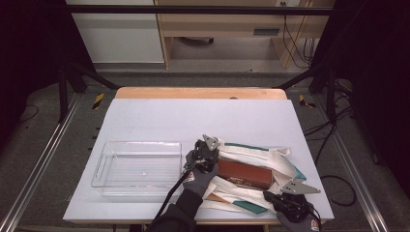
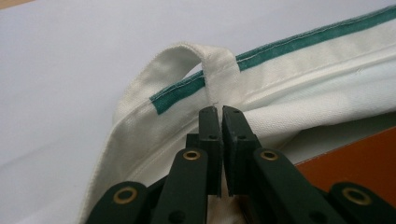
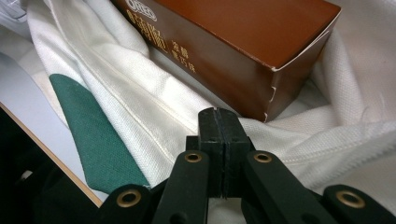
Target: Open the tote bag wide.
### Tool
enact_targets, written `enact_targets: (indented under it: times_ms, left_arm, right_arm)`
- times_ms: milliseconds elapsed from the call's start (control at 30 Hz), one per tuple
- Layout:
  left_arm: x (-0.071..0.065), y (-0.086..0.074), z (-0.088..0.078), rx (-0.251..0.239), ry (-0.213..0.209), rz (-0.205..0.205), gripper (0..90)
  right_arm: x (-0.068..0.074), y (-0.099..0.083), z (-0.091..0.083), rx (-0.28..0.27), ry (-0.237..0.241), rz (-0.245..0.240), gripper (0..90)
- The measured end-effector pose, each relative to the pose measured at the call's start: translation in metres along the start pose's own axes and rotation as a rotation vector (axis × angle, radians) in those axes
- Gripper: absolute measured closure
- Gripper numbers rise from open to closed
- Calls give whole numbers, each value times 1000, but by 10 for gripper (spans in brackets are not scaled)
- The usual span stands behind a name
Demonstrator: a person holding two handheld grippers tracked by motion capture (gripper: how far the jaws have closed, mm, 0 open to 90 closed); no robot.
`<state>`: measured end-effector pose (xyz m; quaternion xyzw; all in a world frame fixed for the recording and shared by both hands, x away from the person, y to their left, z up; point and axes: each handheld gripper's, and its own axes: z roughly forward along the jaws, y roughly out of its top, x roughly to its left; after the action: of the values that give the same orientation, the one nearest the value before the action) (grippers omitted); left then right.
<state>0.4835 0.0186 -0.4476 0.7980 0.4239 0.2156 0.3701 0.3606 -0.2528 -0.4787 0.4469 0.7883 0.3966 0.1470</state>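
Note:
A white canvas tote bag (image 1: 251, 155) with green trim (image 2: 303, 42) lies on the table's near right. On it rests a brown carton (image 1: 244, 174) with printed lettering (image 3: 243, 37). My left gripper (image 1: 212, 161) sits at the bag's left rim, just below where the handle loop (image 2: 177, 53) is sewn on. In the left gripper view its jaws (image 2: 220, 109) are closed with a thin gap and pinch the rim cloth. My right gripper (image 1: 268, 195) is at the bag's near right corner. There its jaws (image 3: 218, 112) meet flush over the white cloth (image 3: 140, 98), just short of the carton's end.
A clear plastic tray (image 1: 104, 162) stands to the left of the bag, with nothing in it. The white table cover (image 1: 193, 116) stretches bare behind the bag. The table's near edge runs close under my right gripper, beside a green corner of the bag (image 3: 93, 135).

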Motion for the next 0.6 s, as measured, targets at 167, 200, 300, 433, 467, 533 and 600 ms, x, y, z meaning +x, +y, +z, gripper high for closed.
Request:
enact_targets:
  times_ms: [167, 200, 300, 433, 467, 533, 600]
  left_arm:
    - [4, -1, -2, -9, -34, -25, 811]
    - [5, 0, -4, -20, -48, -48, 793]
    - [6, 5, -18, -66, -70, -59, 736]
    - [4, 6, -50, -137, -91, -1, 719]
    - [3, 5, -57, -147, -99, 23, 726]
    - [-2, -2, -73, -153, -132, 75, 752]
    - [-5, -10, -82, -148, -153, 115, 783]
  right_arm:
    - [2, 1, 0, 1, -8, -9, 883]
    - [2, 1, 0, -2, -3, -12, 877]
    - [4, 6, -4, -17, -12, -32, 844]
    - [5, 16, -20, -113, -22, -45, 841]
    - [4, 20, -25, -140, -29, -49, 839]
    - [1, 28, -32, -190, -67, -49, 825]
    - [-3, 36, -35, -215, -101, -53, 804]
